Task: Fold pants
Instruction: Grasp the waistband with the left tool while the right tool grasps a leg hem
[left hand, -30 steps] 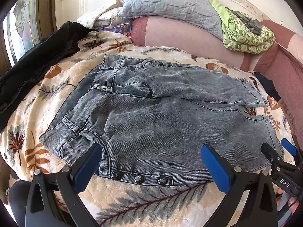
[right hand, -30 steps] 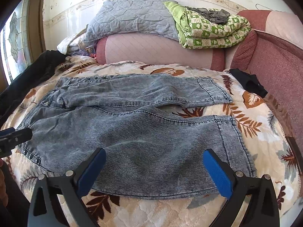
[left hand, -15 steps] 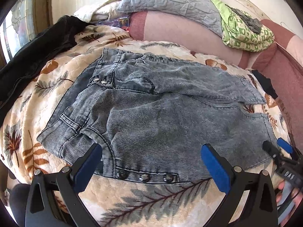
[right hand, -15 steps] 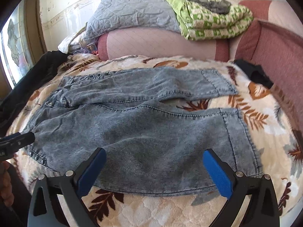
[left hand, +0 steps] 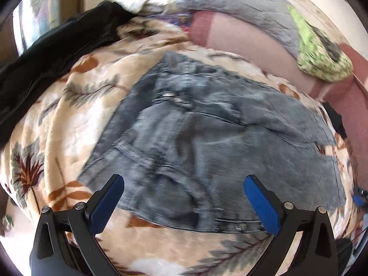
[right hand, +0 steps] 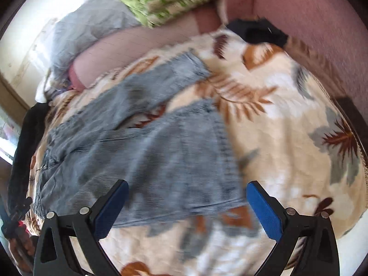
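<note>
Clearly, no fold has been made yet: the faded grey-blue denim pants (left hand: 214,142) lie spread flat on the cream quilted bedspread with brown and grey leaf prints (left hand: 76,119), both legs side by side and parted at the hems, which in the right wrist view reach towards 1 o'clock. Both views are blurred, so seams and buttons are hard to read.

Seen from its own camera, the left gripper (left hand: 184,204) has its blue-padded jaws spread wide and holds nothing; the near waistband corner sits between them at 6 o'clock. The right gripper (right hand: 187,207) is likewise spread and empty, framing the near leg's hem edge.

At 11 o'clock in the left view a black garment (left hand: 53,64) lies heaped on the bed's edge; at 1 o'clock a green patterned blanket (left hand: 322,55) rests on a grey quilted cushion (left hand: 241,16).

As I judge it, everything remains: grasping waist and hem, laying one leg over the other, then folding lengthwise.
</note>
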A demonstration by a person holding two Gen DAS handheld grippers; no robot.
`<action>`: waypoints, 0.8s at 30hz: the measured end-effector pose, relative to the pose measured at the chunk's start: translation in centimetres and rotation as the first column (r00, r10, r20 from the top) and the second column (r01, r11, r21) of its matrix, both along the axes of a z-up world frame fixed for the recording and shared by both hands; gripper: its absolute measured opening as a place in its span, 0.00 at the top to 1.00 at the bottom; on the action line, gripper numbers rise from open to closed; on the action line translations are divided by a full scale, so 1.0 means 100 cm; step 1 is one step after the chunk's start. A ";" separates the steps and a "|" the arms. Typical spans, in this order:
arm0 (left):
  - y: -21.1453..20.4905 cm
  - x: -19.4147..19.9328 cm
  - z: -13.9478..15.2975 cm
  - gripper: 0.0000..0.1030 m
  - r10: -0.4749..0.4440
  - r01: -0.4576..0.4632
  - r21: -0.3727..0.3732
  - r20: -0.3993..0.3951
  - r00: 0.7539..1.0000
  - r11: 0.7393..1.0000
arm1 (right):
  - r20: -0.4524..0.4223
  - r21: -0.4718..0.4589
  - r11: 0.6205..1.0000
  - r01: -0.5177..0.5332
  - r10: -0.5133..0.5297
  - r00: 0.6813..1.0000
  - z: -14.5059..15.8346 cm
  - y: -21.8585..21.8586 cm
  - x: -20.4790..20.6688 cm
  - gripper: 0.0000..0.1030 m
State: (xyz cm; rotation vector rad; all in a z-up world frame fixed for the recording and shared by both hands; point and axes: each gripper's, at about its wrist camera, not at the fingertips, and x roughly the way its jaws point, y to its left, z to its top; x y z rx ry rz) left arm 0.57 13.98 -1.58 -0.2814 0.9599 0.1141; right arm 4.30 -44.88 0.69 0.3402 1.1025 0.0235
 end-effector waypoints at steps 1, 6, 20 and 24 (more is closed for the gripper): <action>0.007 0.001 -0.002 0.00 0.020 -0.020 -0.009 -0.011 1.000 1.000 | -0.025 0.008 1.000 -0.005 0.005 1.000 -0.005 -0.005 0.003 0.00; 0.028 0.004 -0.020 0.00 0.064 -0.064 0.001 -0.073 0.995 0.998 | -0.107 0.009 1.000 0.010 -0.009 0.994 -0.028 -0.015 0.013 0.12; 0.067 -0.004 -0.010 0.00 0.100 -0.105 -0.114 -0.052 0.994 0.988 | -0.146 -0.142 0.987 -0.072 0.051 0.988 -0.032 -0.008 0.012 0.74; 0.079 0.002 -0.021 0.28 0.063 -0.080 -0.170 -0.102 0.993 0.982 | -0.144 -0.154 0.984 -0.087 0.064 0.988 -0.031 -0.005 0.013 0.74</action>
